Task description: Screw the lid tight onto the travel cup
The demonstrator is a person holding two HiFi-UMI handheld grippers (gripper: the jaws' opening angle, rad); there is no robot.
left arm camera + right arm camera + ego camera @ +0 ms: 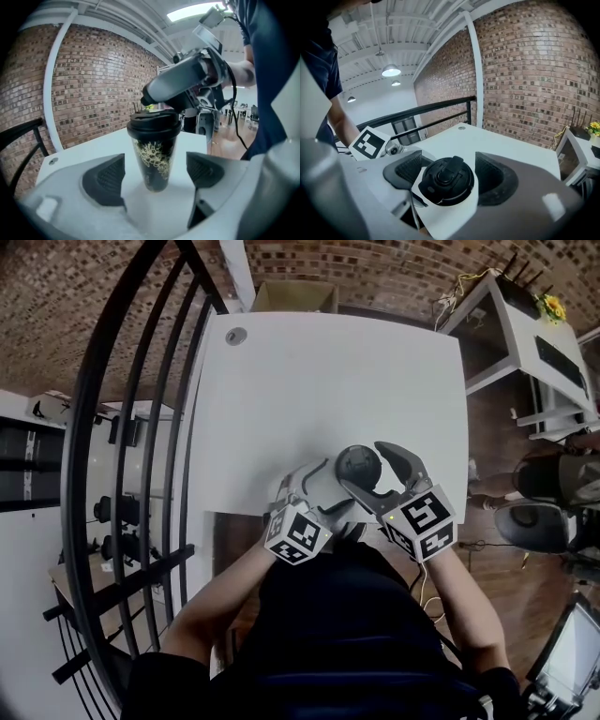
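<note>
I am looking down at the white table (328,381), where the travel cup (154,159) is standing upright toward the 6 o'clock edge, close to the person's body. The black lid (446,180) is sitting on top of the cup. The left gripper (155,178) is reaching in from the cup's 8 o'clock. Its jaws are spread wide, with one pad at 9 and one at 3 of the cup body, and clear space is showing on both sides. The right gripper (447,173) is coming over from 4 o'clock. Its jaws are parted and straddling the lid close to its rim, not clamping it.
</note>
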